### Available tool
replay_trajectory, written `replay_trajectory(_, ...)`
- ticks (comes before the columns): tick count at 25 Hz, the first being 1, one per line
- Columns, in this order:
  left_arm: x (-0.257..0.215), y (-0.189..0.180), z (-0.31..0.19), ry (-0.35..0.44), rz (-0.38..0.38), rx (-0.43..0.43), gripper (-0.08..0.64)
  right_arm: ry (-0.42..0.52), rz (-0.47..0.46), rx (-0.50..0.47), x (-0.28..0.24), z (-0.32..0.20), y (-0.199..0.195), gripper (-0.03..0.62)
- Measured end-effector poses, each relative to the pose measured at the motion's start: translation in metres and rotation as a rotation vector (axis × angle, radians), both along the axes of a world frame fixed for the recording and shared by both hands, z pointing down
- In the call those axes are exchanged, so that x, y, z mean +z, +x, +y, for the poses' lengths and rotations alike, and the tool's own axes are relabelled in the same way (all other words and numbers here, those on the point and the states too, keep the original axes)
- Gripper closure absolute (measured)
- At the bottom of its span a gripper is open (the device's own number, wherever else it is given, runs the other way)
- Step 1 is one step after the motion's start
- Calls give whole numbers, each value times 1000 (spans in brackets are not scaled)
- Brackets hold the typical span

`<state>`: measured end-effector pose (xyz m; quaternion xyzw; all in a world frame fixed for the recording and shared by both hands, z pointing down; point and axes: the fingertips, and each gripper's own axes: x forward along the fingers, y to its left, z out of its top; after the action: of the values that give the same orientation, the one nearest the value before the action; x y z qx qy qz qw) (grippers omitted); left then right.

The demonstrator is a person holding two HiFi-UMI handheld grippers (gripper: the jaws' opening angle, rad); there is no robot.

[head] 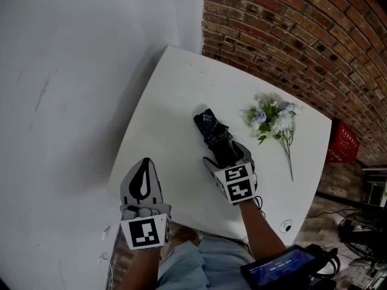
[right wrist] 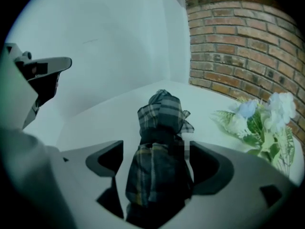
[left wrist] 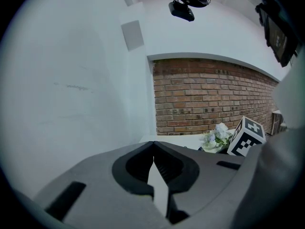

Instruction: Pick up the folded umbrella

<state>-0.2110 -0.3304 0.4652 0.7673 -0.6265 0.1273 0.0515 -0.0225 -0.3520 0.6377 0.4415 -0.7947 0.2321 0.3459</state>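
Note:
The folded umbrella, dark plaid fabric, lies on the white table with its far end pointing toward the back corner. My right gripper is tilted down over its near end, jaws wide open. In the right gripper view the umbrella lies between the jaws, with a gap on each side, so the pads are not pressing on it. My left gripper hovers at the table's near left edge. It is shut and empty, its tips meeting.
A bunch of artificial flowers lies right of the umbrella. A white wall runs along the table's left side and a brick wall along the back. A red crate stands beyond the right edge.

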Motion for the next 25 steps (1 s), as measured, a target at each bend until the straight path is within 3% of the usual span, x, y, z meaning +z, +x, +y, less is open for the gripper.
replay_trajectory(3, 0, 0, 0, 2, 3, -1, 552, -44, 25, -7, 6, 6, -5, 152)
replay_trajectory(14, 3, 1, -4, -6, 6, -8, 552, -42, 32, -3, 5, 5, -5, 158)
replay_trajectory(25, 3, 4, -4, -6, 4, -5, 552, -37, 25, 16, 3, 5, -3, 218)
